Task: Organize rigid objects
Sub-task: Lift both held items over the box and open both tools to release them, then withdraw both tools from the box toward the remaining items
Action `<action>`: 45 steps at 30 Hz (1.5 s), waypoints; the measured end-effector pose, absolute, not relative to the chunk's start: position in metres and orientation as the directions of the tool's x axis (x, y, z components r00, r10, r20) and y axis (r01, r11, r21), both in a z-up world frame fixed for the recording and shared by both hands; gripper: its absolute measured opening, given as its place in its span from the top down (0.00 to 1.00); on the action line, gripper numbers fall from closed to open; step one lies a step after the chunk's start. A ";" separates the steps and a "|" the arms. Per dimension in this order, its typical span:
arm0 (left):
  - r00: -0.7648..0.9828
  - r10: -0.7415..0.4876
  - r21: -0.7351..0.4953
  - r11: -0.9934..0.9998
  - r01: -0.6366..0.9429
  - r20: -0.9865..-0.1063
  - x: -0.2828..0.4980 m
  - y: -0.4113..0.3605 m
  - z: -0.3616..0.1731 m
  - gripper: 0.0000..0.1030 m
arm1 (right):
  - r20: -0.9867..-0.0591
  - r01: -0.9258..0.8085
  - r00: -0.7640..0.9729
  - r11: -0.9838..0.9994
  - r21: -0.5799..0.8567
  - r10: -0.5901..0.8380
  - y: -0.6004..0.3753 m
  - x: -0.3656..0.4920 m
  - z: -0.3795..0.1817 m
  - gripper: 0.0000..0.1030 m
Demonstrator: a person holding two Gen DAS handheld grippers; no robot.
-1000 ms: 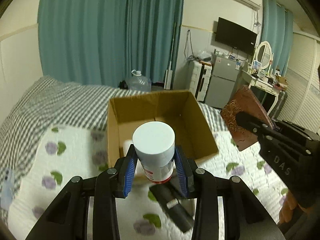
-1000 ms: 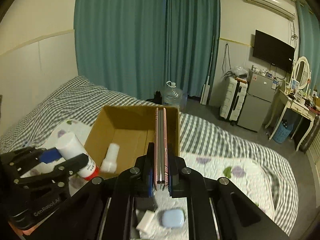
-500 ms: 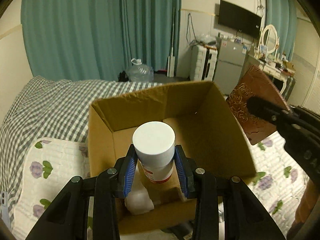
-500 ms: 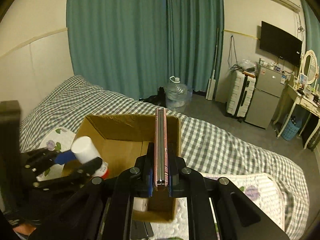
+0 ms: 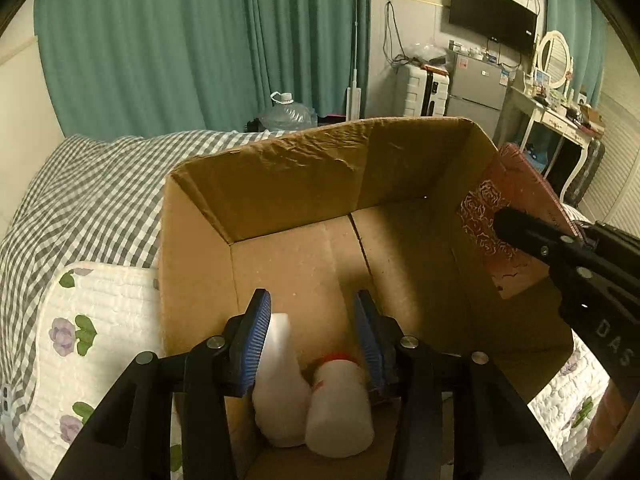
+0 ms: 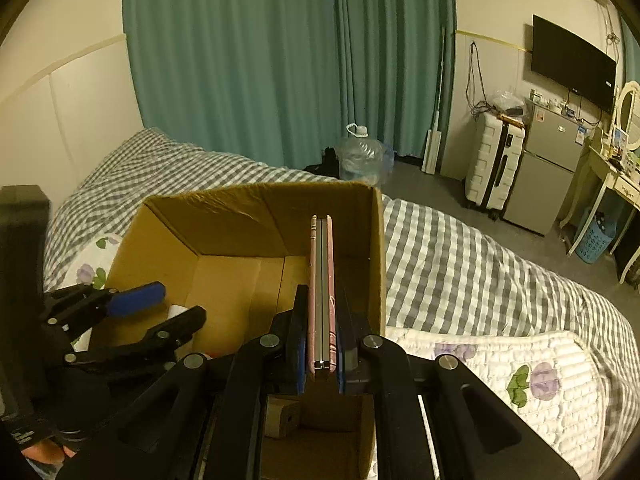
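- Here, the left gripper point(image 5: 312, 332) hangs over the box point(image 5: 280, 172) on the bed point(image 5: 92, 200), fingers just opened and empty; the jar point(image 5: 340, 412) lies below beside a bottle point(image 5: 280, 392).
- The right gripper point(image 6: 322, 354) clamps a pink case point(image 6: 321, 280) edge-up above the box's right side.
- Risk: released from there, the case could strike the wall and tip out.

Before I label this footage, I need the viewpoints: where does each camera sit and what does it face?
Left wrist: on the left claw, looking down into the brown cardboard box at two white plastic bottles; its open fingers show.
Right wrist: on the right claw, shut on a pink patterned flat case, facing the box.
Shared: box, each other's claws, teal curtains.
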State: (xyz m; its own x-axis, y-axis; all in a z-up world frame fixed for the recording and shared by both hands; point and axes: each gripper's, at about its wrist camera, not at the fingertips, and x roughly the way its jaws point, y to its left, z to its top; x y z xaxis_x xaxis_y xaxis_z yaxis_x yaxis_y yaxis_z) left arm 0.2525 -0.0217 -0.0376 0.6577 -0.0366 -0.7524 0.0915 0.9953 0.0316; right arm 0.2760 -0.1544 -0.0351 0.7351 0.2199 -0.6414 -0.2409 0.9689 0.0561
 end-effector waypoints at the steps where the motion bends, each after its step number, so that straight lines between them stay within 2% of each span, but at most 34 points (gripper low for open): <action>1: 0.660 -0.034 0.031 0.996 0.087 -0.751 0.250 -0.020 -0.037 0.55 | -0.646 -0.240 0.731 0.969 0.057 0.219 -0.153 0.276 -0.037 0.91; 6: 0.672 -0.035 0.030 0.996 0.084 -0.740 0.238 -0.014 -0.027 0.55 | -0.659 -0.231 0.718 0.970 0.079 0.224 -0.155 0.276 -0.037 0.91; 8: 0.680 -0.036 0.031 0.996 0.086 -0.732 0.229 -0.013 -0.018 0.55 | -0.664 -0.227 0.714 0.971 0.081 0.222 -0.156 0.273 -0.034 0.87; 9: 0.684 -0.037 0.031 0.996 0.087 -0.729 0.225 -0.013 -0.014 0.52 | -0.660 -0.225 0.719 0.971 0.080 0.221 -0.156 0.270 -0.031 0.69; 10: 0.689 -0.038 0.032 0.996 0.089 -0.724 0.220 -0.013 -0.009 0.50 | -0.642 -0.214 0.736 0.973 0.082 0.216 -0.159 0.264 -0.023 0.48; 11: 0.697 -0.038 0.031 0.996 0.087 -0.716 0.214 -0.012 -0.003 0.48 | -0.629 -0.208 0.747 0.974 0.088 0.216 -0.162 0.259 -0.017 0.41; 19: 0.751 -0.034 0.051 0.995 0.090 -0.659 0.159 -0.008 0.039 0.44 | -0.565 -0.166 0.808 0.985 0.056 0.168 -0.177 0.196 0.044 0.38; 26: 0.774 -0.037 0.067 0.993 0.102 -0.632 0.111 -0.003 0.055 0.42 | -0.536 -0.115 0.839 0.993 -0.006 0.093 -0.188 0.131 0.062 0.38; 34: 0.755 -0.008 0.056 0.997 0.059 -0.655 0.079 0.004 0.028 0.42 | -0.571 -0.099 0.819 0.994 -0.036 0.061 -0.186 0.087 0.016 0.38; 45: 0.696 0.018 0.023 1.000 -0.001 -0.718 0.080 -0.002 -0.049 0.42 | -0.696 -0.157 0.710 0.987 -0.013 0.104 -0.170 0.099 -0.059 0.38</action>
State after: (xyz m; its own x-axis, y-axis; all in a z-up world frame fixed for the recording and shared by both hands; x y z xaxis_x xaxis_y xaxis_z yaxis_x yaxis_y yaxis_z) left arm 0.0800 -0.0018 -0.0485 0.6960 0.0176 -0.7179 -0.0013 0.9997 0.0233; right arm 0.0992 -0.1704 -0.0594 0.7101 0.1037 -0.6964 -0.1573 0.9875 -0.0133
